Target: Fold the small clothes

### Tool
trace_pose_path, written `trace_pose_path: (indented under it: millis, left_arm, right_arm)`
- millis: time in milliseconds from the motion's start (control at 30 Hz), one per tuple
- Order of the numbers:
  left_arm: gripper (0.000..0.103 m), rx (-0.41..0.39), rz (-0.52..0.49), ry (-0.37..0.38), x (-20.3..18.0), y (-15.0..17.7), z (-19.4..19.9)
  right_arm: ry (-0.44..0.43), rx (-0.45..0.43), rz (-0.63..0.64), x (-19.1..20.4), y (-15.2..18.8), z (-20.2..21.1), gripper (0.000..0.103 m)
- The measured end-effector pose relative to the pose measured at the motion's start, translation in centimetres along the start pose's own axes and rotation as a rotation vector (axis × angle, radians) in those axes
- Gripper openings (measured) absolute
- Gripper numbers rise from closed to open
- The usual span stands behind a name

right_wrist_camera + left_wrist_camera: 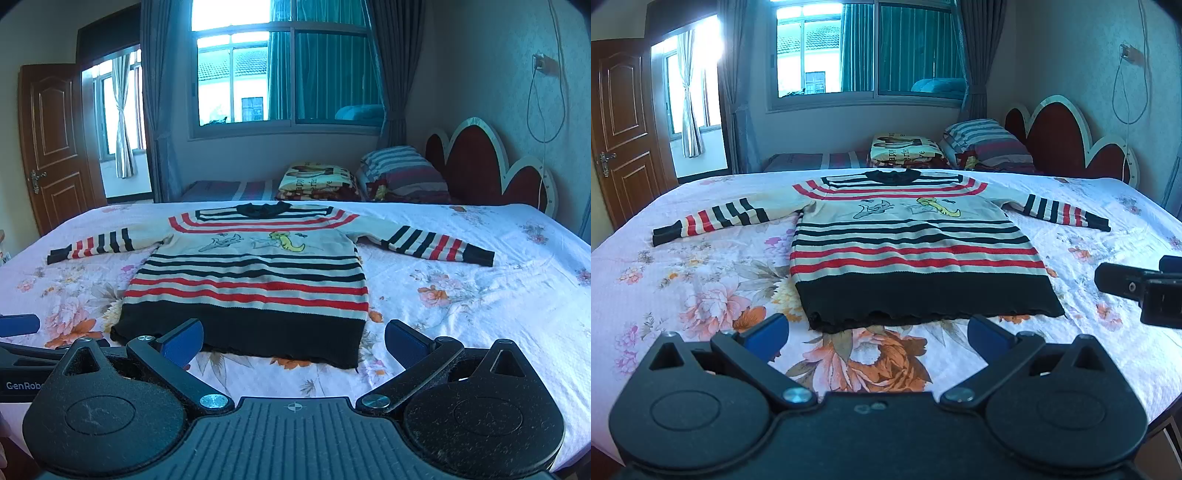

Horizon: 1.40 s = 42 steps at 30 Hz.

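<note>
A striped sweater [908, 240] lies flat and face up on the floral bedsheet [683, 288], both sleeves spread out to the sides and its black hem nearest the grippers. The left gripper [879, 338] hangs just short of that hem, its blue-padded fingers [768, 334] spread wide with nothing between them. The right gripper [293, 341] sits likewise just before the hem, toward the sweater's right side, jaws released and empty. From the left wrist view, the right gripper shows as a black part off to the right, apart from the sweater. Beyond the sweater's collar, a striped pillow [402, 166] and a folded blanket [317, 181] rest by the headboard [480, 162].
</note>
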<state>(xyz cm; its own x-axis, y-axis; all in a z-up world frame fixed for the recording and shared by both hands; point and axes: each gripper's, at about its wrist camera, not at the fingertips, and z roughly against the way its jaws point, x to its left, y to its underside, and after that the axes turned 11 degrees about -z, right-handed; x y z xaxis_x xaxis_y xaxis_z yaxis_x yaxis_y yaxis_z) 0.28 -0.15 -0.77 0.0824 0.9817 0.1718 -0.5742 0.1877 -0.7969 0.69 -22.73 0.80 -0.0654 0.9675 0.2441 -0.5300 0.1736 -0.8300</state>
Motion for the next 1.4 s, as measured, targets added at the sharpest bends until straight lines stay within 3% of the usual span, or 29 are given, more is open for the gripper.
trace_pose_path:
  millis: [1400]
  left_arm:
    - [0.102,0.0,-0.004,-0.004,0.49,-0.09,-0.19]
  right_arm:
    - [0.003,-0.001,-0.007,0.17,-0.04,-0.16,0.103]
